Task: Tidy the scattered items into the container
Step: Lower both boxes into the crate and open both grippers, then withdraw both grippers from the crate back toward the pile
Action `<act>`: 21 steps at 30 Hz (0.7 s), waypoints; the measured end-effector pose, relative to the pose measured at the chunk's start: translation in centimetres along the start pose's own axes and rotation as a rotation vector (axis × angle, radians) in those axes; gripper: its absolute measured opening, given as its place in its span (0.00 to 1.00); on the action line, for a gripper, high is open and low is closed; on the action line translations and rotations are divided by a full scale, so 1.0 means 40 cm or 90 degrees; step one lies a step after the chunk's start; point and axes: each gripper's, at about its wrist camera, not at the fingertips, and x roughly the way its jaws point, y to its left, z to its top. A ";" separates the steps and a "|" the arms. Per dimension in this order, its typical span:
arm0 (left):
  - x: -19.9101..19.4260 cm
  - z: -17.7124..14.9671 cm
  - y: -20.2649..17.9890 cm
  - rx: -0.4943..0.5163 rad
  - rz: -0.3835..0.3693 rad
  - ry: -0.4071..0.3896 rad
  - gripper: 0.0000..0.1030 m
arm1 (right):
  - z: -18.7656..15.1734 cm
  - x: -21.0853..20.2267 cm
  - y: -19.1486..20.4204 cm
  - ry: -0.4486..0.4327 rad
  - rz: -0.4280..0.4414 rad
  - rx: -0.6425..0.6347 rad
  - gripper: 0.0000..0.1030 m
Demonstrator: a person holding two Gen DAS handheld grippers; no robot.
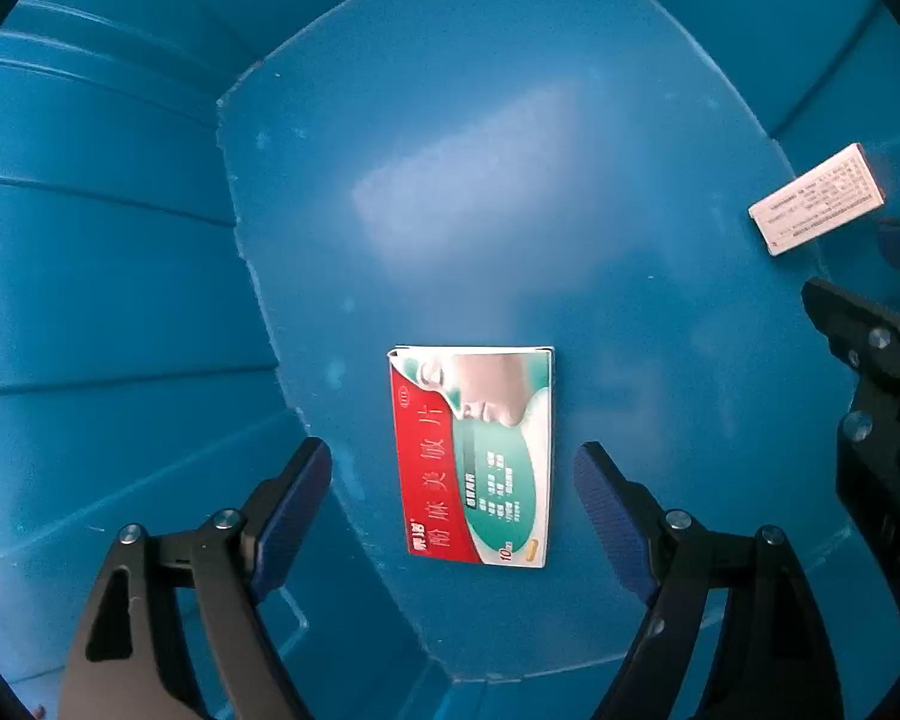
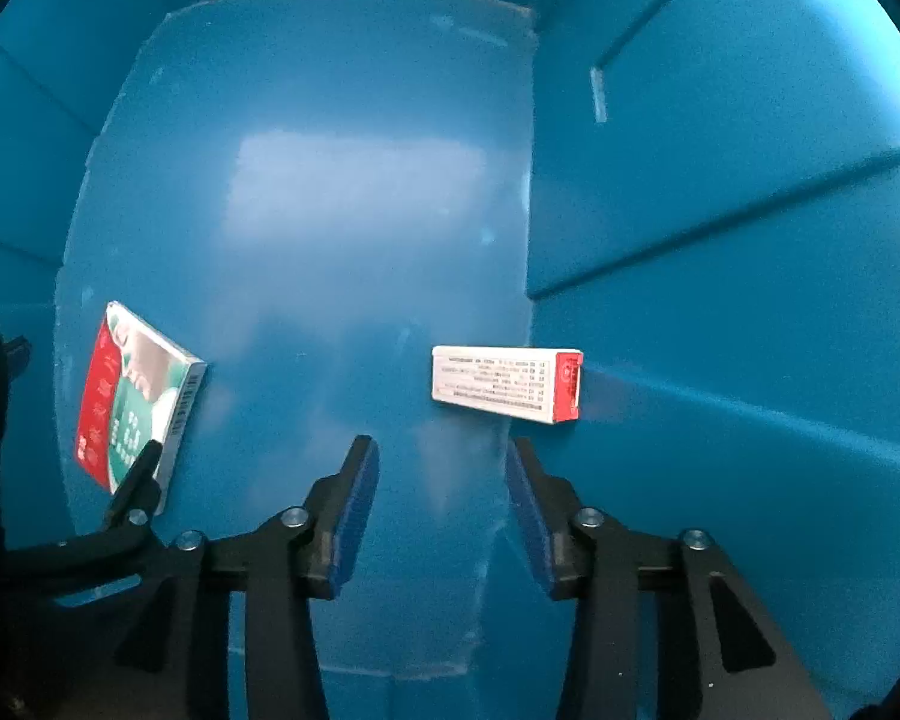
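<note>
Both grippers point down into a blue plastic container. A red, green and white medicine box lies flat on its floor. My left gripper hangs open over that box, with a gap between each pad and the box's sides. A narrow white box with a red end lies on the floor against the right wall. My right gripper is open and holds nothing; the white box lies just beyond its fingertips. The same white box shows at the right of the left wrist view, and the medicine box at the left of the right wrist view.
The container's ribbed blue walls rise on all sides. A black finger of the other gripper shows at the right edge of the left wrist view, close by. Bare blue floor stretches between and beyond the two boxes.
</note>
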 end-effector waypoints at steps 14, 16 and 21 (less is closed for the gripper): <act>-0.167 -0.012 0.095 -0.098 -0.028 -0.050 0.81 | -0.034 -0.260 0.012 -0.103 -0.030 0.005 0.58; -0.224 -0.034 0.121 -0.121 -0.066 -0.072 0.80 | 0.025 -0.289 0.075 -0.126 -0.043 -0.002 0.59; -0.388 -0.113 0.163 -0.119 -0.096 -0.161 0.80 | -0.022 -0.460 0.061 -0.220 -0.053 0.030 0.68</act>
